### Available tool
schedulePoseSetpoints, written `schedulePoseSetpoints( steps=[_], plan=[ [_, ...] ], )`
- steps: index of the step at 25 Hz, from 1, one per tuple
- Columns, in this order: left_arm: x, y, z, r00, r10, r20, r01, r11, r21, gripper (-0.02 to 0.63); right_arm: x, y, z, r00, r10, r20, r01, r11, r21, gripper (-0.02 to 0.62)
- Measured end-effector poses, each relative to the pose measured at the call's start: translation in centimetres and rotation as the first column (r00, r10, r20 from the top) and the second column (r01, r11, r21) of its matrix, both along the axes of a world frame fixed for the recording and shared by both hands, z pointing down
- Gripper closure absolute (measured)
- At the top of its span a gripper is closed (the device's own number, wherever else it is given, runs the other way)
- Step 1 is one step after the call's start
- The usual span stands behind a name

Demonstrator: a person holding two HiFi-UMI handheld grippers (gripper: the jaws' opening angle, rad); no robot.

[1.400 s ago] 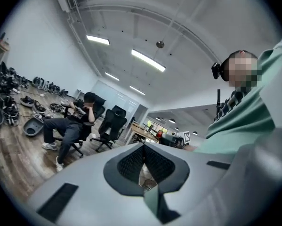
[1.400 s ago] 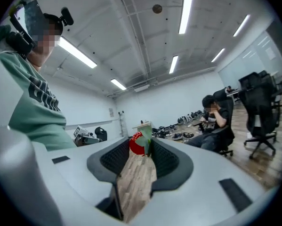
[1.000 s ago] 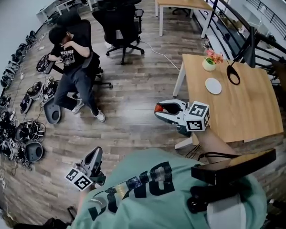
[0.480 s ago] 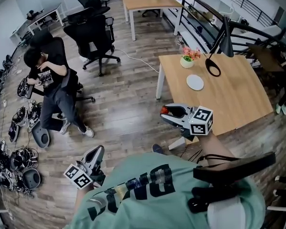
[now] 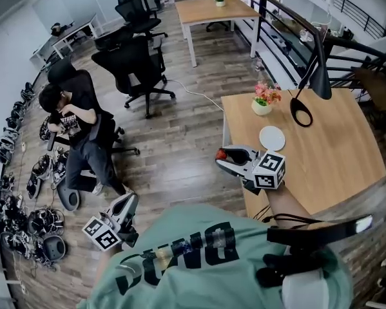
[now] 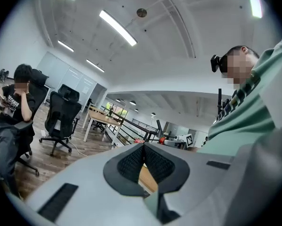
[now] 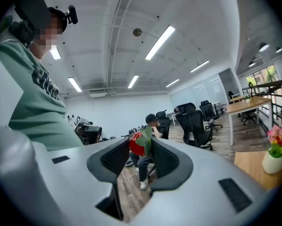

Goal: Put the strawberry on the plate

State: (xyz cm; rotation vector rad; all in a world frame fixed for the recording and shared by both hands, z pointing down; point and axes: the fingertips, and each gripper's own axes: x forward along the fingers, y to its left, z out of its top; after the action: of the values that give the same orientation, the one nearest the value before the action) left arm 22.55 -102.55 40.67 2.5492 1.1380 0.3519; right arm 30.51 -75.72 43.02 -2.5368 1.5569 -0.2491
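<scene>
A red strawberry (image 5: pixel 221 152) with a green leaf sits between the pads of my right gripper (image 5: pixel 224 156), which is shut on it. The gripper hangs in the air at the left edge of the wooden table (image 5: pixel 334 166). In the right gripper view the strawberry (image 7: pixel 138 144) fills the gap at the jaw tips. A small white plate (image 5: pixel 272 138) lies on the table, a little right of and beyond the strawberry. My left gripper (image 5: pixel 129 202) hangs low at my left side over the floor, its pads (image 6: pixel 131 161) pressed together with nothing between them.
A flower pot (image 5: pixel 262 103) and a black desk lamp (image 5: pixel 307 102) stand on the table behind the plate. A person (image 5: pixel 77 124) sits on a chair at the left, near black office chairs (image 5: pixel 133 63). Several headsets (image 5: pixel 19 198) lie along the left wall.
My right gripper with the strawberry has come from over the floor to the table's left edge, closer to the plate. The left gripper stays low at my side.
</scene>
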Motion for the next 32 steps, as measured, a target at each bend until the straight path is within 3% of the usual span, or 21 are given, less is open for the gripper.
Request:
schedulePoseSetpoints(
  steps=[4,10,16,21,26,29,32],
  plan=[
    [5.1,4.6,-0.3,1.000,0.019,0.012,-0.019,1.000,0.007,0.601,4.1,4.2,1.1,1.000,0.011,0.006,-0.011,1.000,0.027,0.445],
    [10.8,11.3,2.4,0.985,0.159,0.060,-0.164,0.983,0.080,0.601,9.2,9.3,3.3,0.995,0.092,0.029,-0.094,0.993,0.078,0.445],
    [17.4,12.2,5.7,0.953,0.283,0.104,-0.287,0.958,0.019,0.601,11.8,11.5,6.1,0.970,0.236,0.063,-0.239,0.970,0.039,0.445],
    [24.9,11.1,6.3,0.890,0.452,0.065,-0.451,0.892,-0.033,0.601,14.8,10.2,5.3,0.915,0.401,0.036,-0.400,0.916,-0.024,0.445],
    [32.5,9.1,5.5,0.819,0.573,0.037,-0.571,0.819,-0.056,0.601,16.5,9.7,4.4,0.822,0.567,0.049,-0.565,0.824,-0.050,0.445],
    [35.4,9.9,6.1,0.752,0.658,0.045,-0.654,0.753,-0.076,0.601,16.9,9.8,4.1,0.755,0.654,0.049,-0.652,0.756,-0.056,0.445],
    [37.1,12.2,6.7,0.679,0.732,0.053,-0.729,0.681,-0.064,0.601,16.7,10.1,4.2,0.713,0.700,0.037,-0.696,0.713,-0.086,0.445]
  ],
)
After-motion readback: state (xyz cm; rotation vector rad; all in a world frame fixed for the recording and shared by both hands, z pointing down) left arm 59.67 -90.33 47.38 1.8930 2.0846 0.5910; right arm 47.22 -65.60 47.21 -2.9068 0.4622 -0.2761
